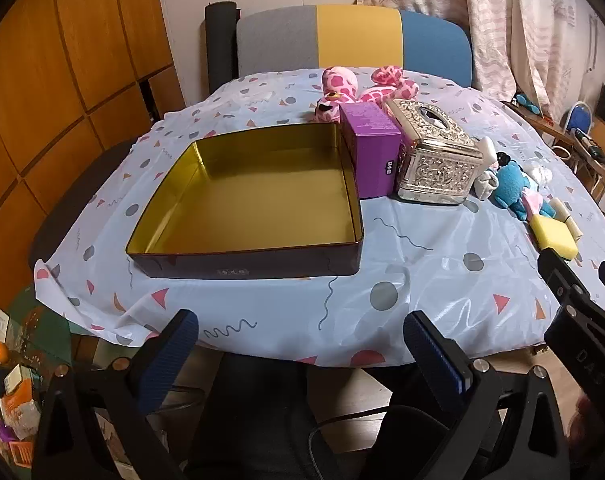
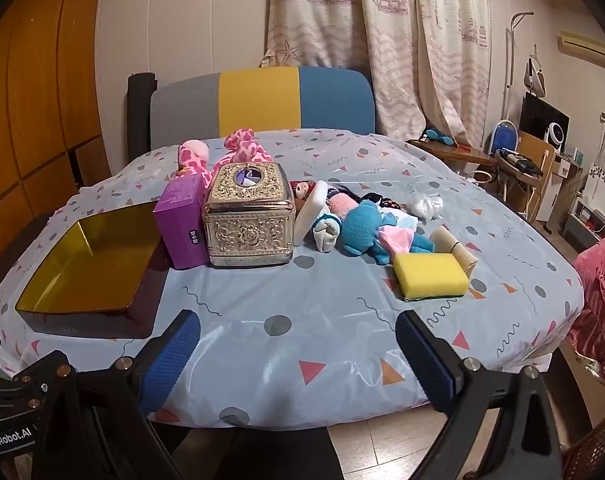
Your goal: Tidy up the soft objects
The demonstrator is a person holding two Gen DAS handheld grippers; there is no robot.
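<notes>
An open tin [image 1: 246, 196] with a gold inside stands empty on the table's left; it also shows in the right wrist view [image 2: 86, 264]. A pink spotted plush [image 1: 354, 88] [image 2: 238, 148] lies at the back. A blue plush [image 2: 366, 232] [image 1: 510, 184], a yellow sponge [image 2: 430, 276] [image 1: 552, 236], a rolled sock [image 2: 326, 232], a white foam block [image 2: 312, 208] and a small doll [image 2: 302, 192] lie at the right. My left gripper [image 1: 302, 344] is open before the table's front edge. My right gripper [image 2: 298, 344] is open over the front edge, short of the sponge.
A purple box [image 1: 372, 148] [image 2: 182, 220] and an ornate silver tissue box [image 1: 434, 160] [image 2: 248, 220] stand between the tin and the soft things. A patterned cloth [image 2: 302, 300] covers the table. A striped chair [image 2: 262, 100] stands behind. A cream roll [image 2: 456, 250] lies by the sponge.
</notes>
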